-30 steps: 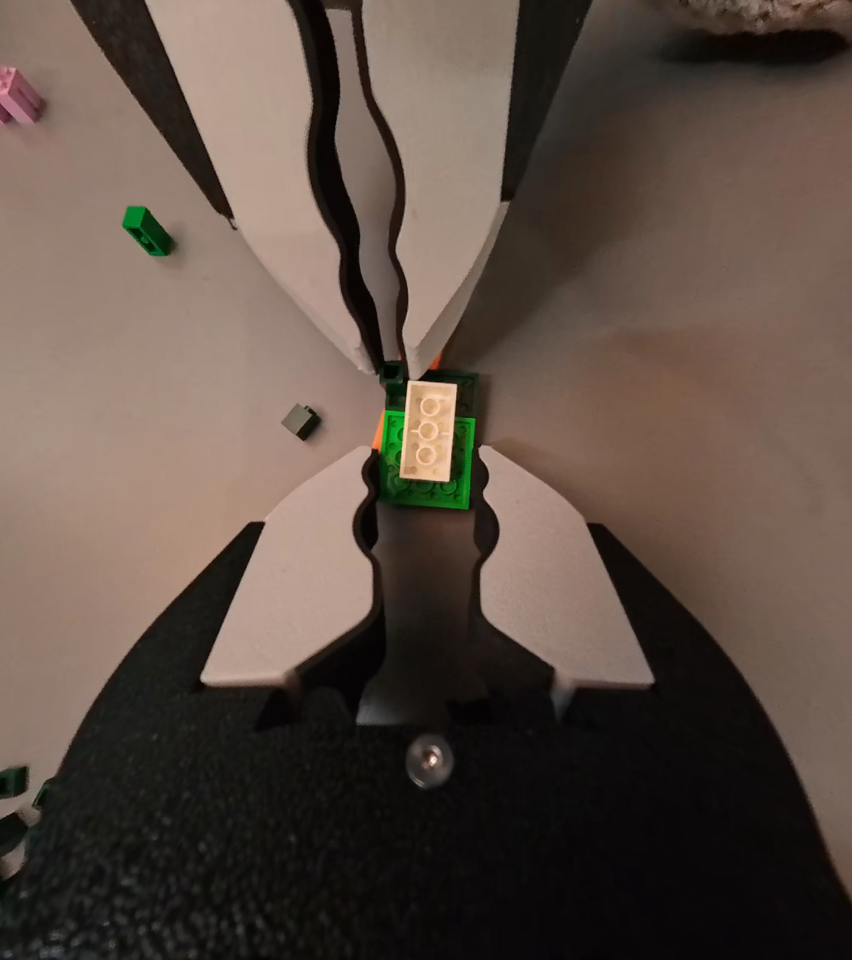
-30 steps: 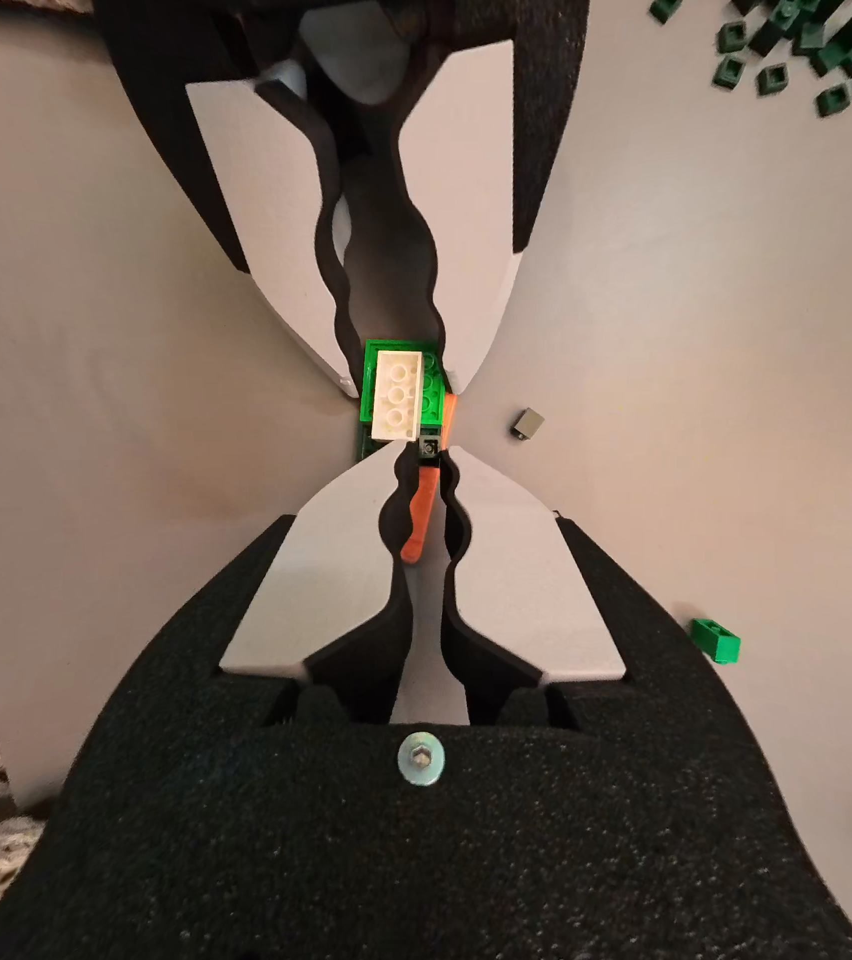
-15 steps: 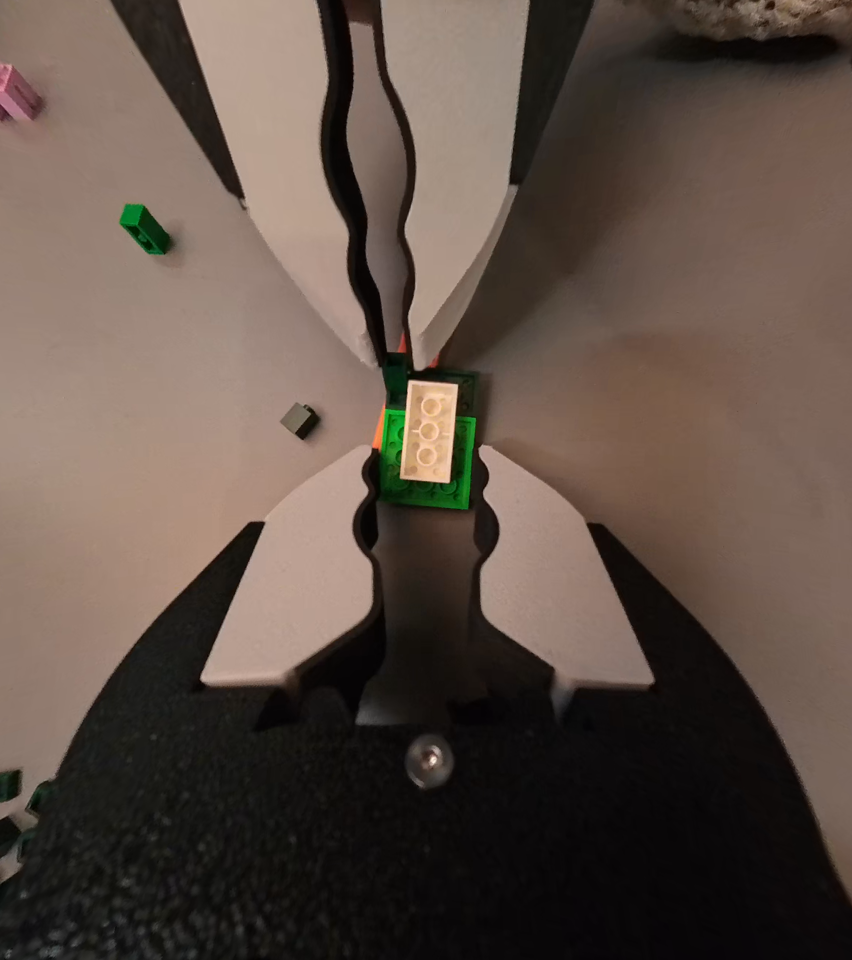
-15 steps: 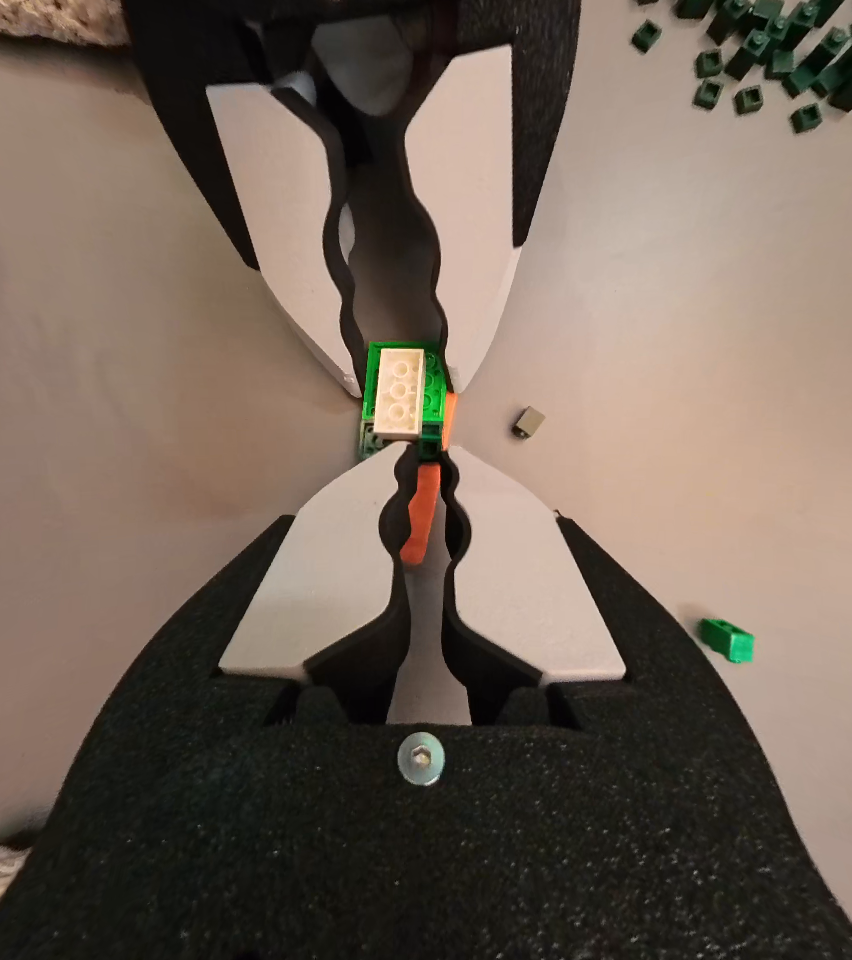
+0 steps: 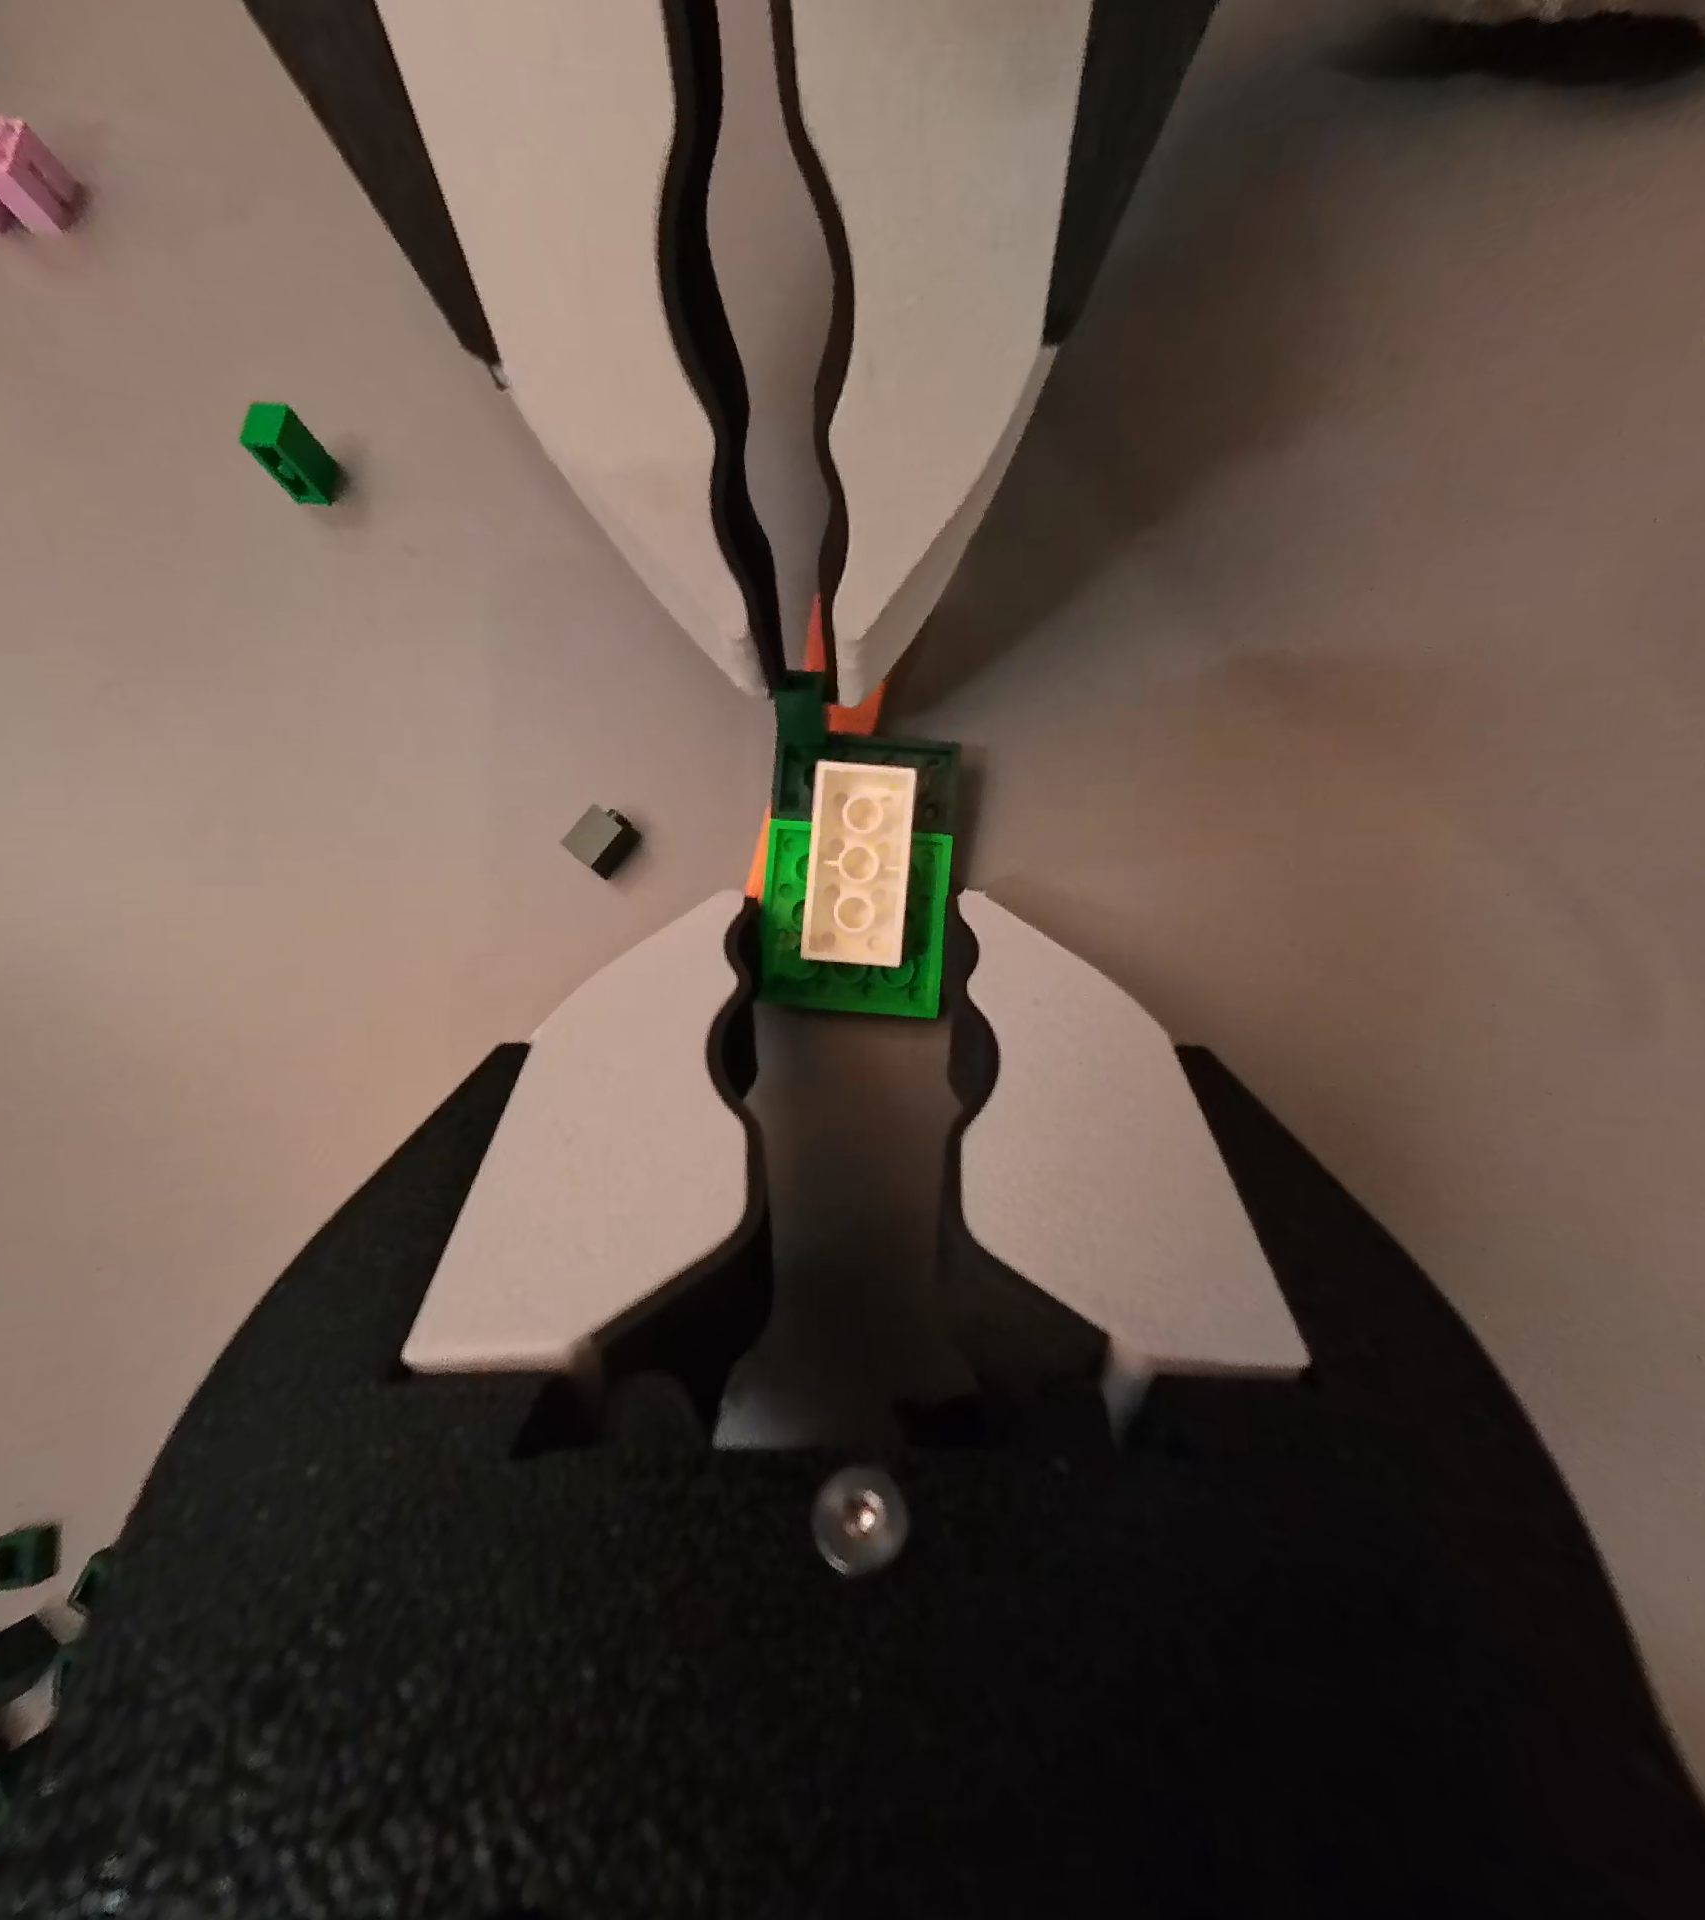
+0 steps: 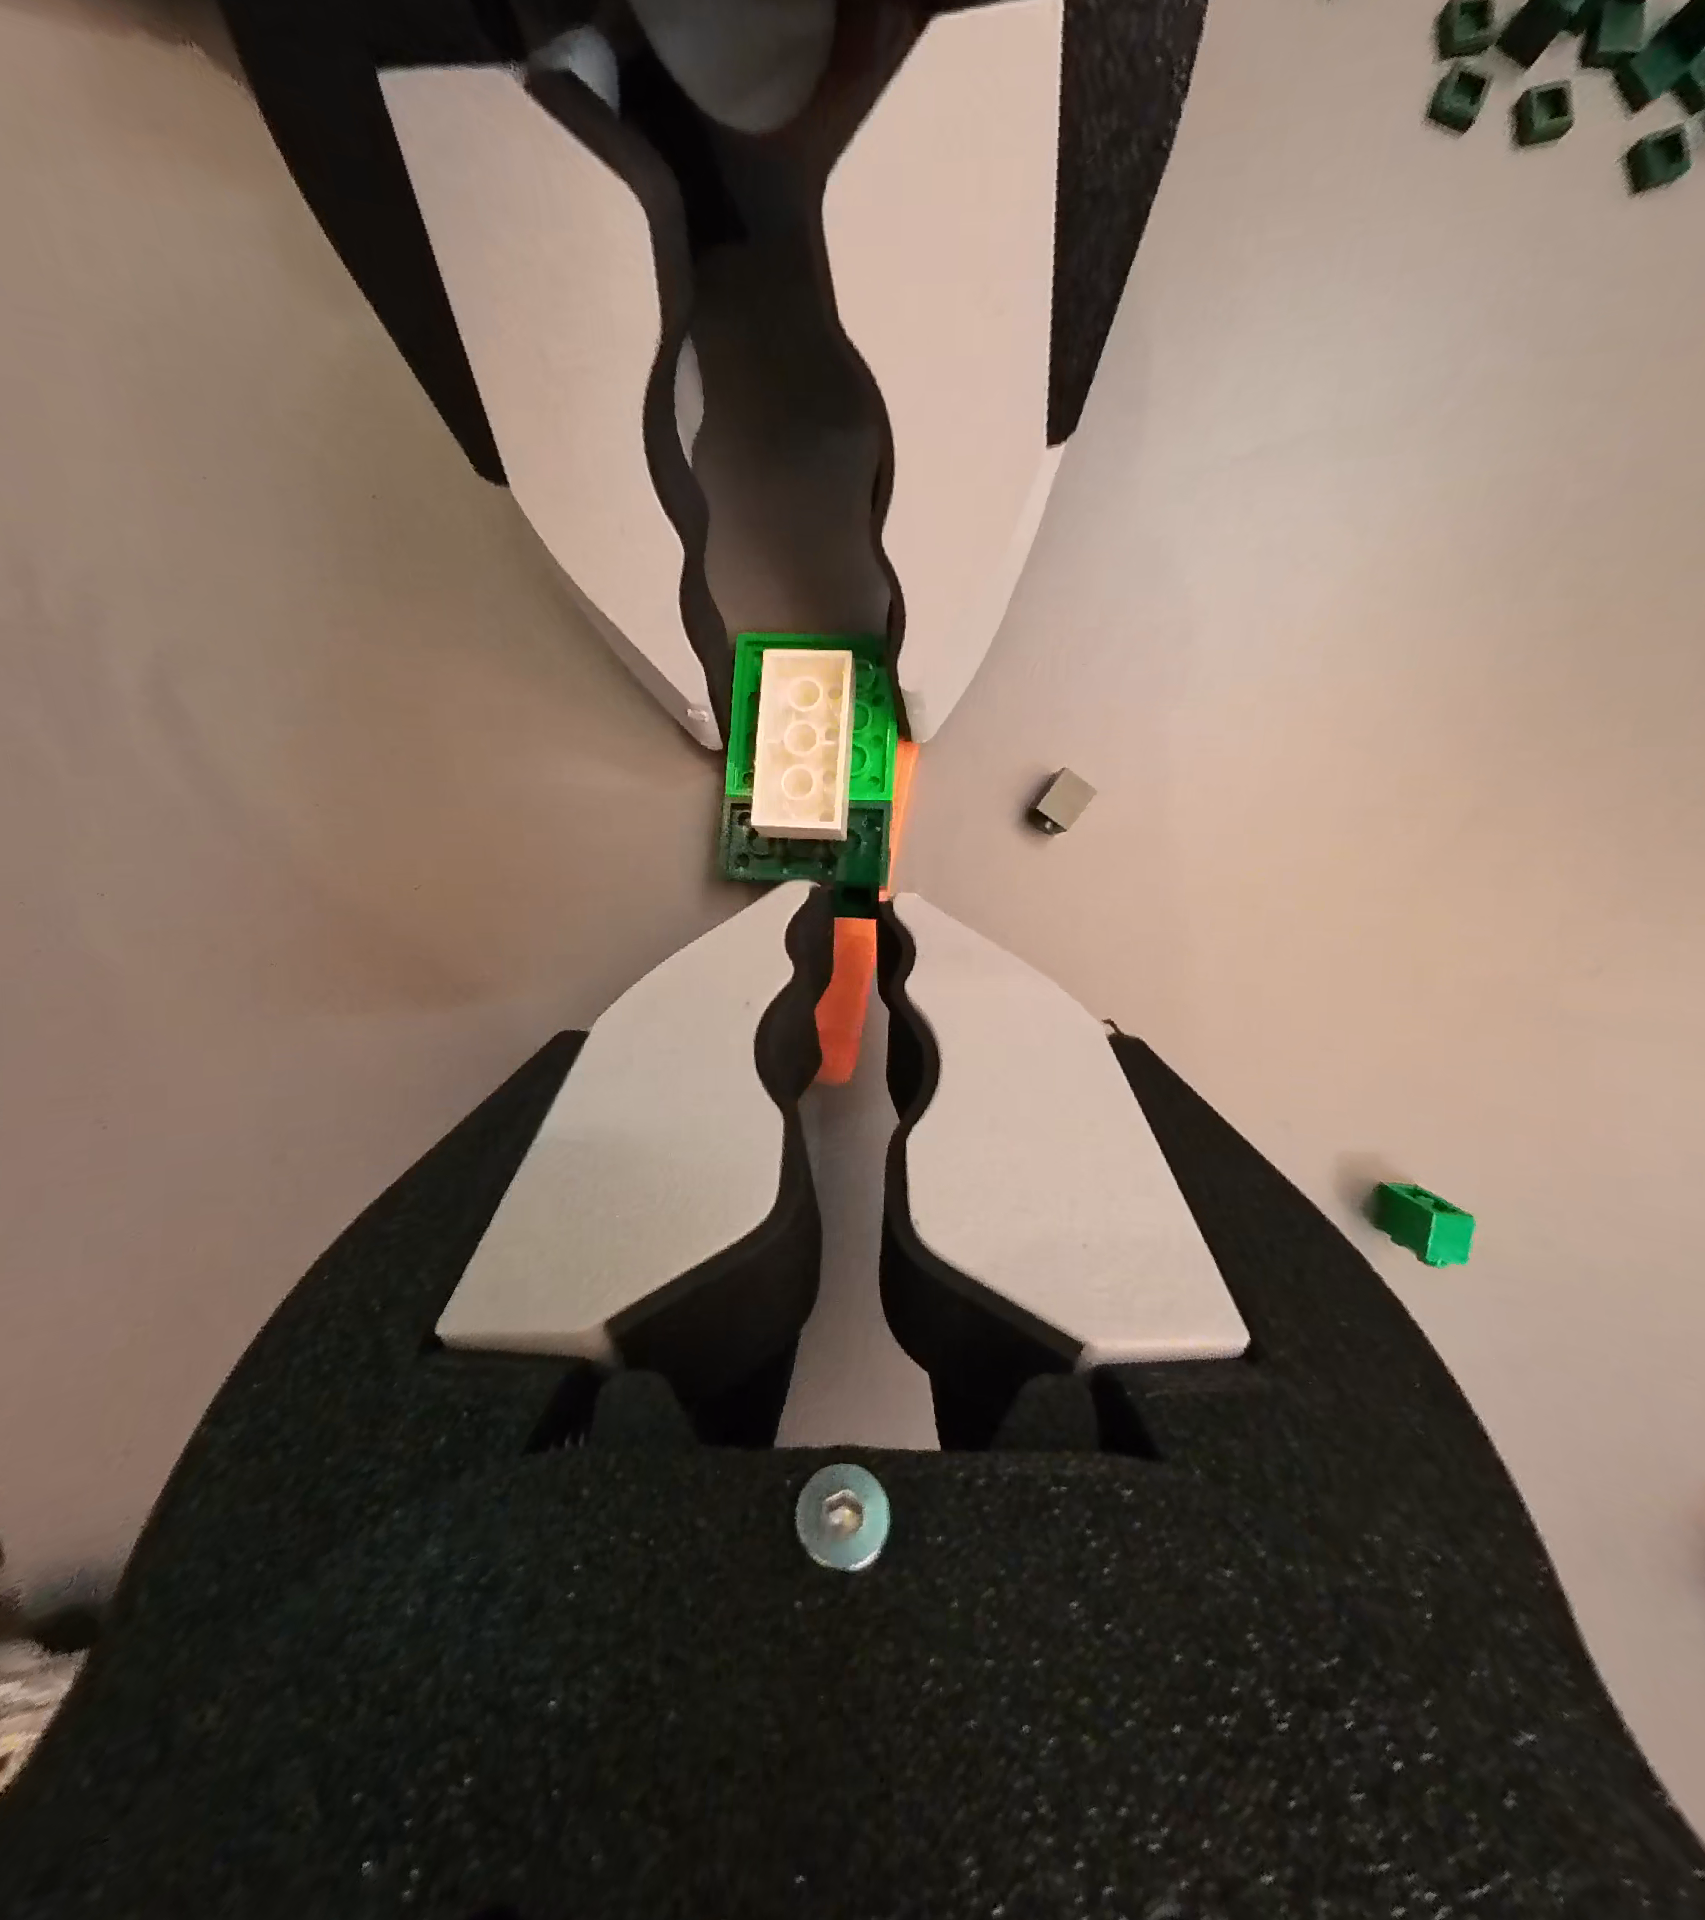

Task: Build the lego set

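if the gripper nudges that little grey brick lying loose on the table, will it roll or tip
The grey brick looks boxy with flat faces, so it would probably slide, not roll. Small and seemingly plastic, it is likely very light and may skitter on the smooth table. It already seems to lie tilted, so it might flip.

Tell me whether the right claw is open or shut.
Shut: the right claw pinches the orange piece between its fingertips, beside the green block.

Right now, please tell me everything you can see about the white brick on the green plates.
The white brick is a glossy plastic piece, oblong, with three round hollows in a row on its upward face. It lies flat, pressed on the bright green plate and reaching over the dark green plate. No fingers touch it.
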{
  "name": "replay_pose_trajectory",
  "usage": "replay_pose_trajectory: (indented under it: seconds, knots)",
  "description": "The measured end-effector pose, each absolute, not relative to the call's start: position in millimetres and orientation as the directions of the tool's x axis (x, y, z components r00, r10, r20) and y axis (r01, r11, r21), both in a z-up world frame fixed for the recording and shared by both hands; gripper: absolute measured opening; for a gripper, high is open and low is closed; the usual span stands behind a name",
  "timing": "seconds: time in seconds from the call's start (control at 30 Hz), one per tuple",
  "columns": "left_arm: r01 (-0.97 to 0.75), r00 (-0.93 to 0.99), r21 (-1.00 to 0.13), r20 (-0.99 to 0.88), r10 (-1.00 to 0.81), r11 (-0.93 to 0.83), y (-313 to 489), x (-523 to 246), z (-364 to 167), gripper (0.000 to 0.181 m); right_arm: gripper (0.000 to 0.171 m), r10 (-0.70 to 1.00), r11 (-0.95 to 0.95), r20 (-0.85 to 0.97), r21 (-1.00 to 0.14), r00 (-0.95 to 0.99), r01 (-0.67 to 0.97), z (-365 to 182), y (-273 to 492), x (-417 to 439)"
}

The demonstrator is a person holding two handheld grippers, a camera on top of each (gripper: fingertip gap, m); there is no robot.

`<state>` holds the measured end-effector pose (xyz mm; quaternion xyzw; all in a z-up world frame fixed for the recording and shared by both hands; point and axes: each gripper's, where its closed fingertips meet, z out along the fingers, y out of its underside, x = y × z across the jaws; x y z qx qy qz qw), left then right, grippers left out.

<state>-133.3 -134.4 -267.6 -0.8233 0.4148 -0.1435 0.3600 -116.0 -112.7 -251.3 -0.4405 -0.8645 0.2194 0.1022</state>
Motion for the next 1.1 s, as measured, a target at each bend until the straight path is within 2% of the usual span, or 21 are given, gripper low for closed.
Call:
replay_pose_trajectory:
  seconds: [0.57, 0.93, 1.1]
  knots:
    - [-0.589, 0.624, -0.695, -0.067, -0.779, -0.412, -134.0, -130.6, -267.4, 0.033, 0.008, 0.783, 0.577, 0.021, -0.396, -0.621, 0.714, -257.8, -114.7, -120.6]
    - [-0.566, 0.628, -0.707, -0.037, -0.777, -0.424, -134.2, -130.5, -266.9, 0.033, 0.008, 0.789, 0.553, 0.045, -0.487, -0.613, 0.676, -255.5, -114.7, -120.7]
    - [-0.530, 0.646, -0.716, 0.008, -0.764, -0.455, -133.3, -132.8, -266.6, 0.033, 0.008, 0.794, 0.557, 0.152, -0.572, -0.589, 0.603, -247.3, -101.6, -120.2]
